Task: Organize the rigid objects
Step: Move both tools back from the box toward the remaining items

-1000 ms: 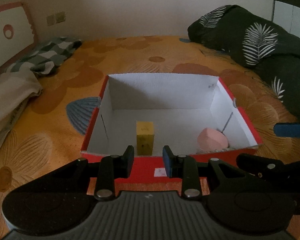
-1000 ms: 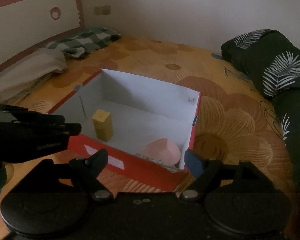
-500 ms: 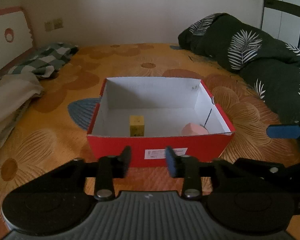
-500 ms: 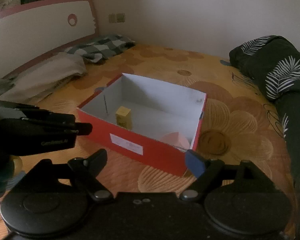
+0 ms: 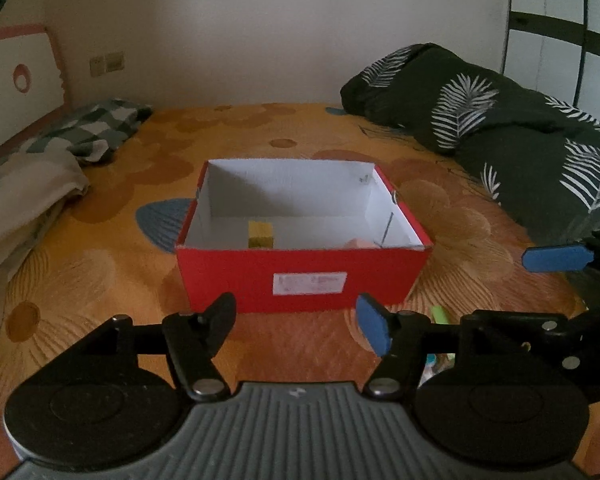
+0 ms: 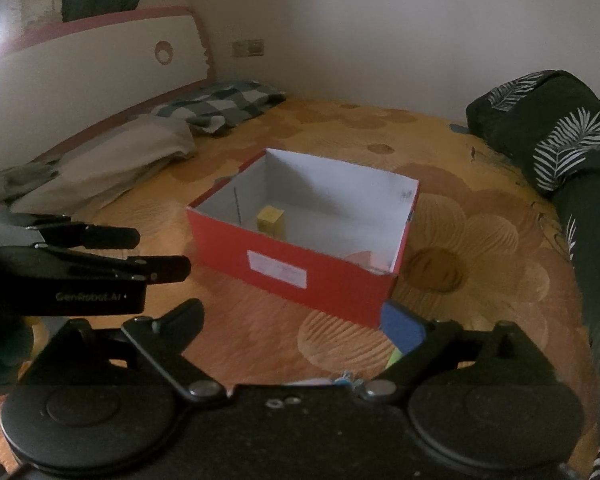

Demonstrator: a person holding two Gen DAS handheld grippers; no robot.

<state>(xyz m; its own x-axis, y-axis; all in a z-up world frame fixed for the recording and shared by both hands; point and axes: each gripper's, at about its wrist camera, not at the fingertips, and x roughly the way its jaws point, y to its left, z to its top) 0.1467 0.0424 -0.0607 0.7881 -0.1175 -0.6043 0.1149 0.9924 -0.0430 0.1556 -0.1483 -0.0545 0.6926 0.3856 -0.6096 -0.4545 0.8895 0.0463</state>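
A red box (image 5: 300,276) with a white inside stands on the orange bedspread; it also shows in the right wrist view (image 6: 300,268). A yellow block (image 5: 260,234) and a pink object (image 5: 358,243) lie inside it, also in the right wrist view: the yellow block (image 6: 271,219) and the pink object (image 6: 360,259). My left gripper (image 5: 296,320) is open and empty, in front of the box. My right gripper (image 6: 296,324) is open and empty, near the box's front right corner. A green item (image 5: 439,314) lies on the bed near the right gripper, partly hidden.
A dark leaf-print duvet (image 5: 500,140) lies along the right. A checked cloth (image 5: 92,128) and a beige blanket (image 5: 24,192) lie at the left by the headboard (image 6: 100,64). Small items (image 6: 346,378) lie under the right gripper.
Both grippers have pulled back from the box, which now looks smaller and farther. The left gripper's jaws have opened wider. The green item has come into view.
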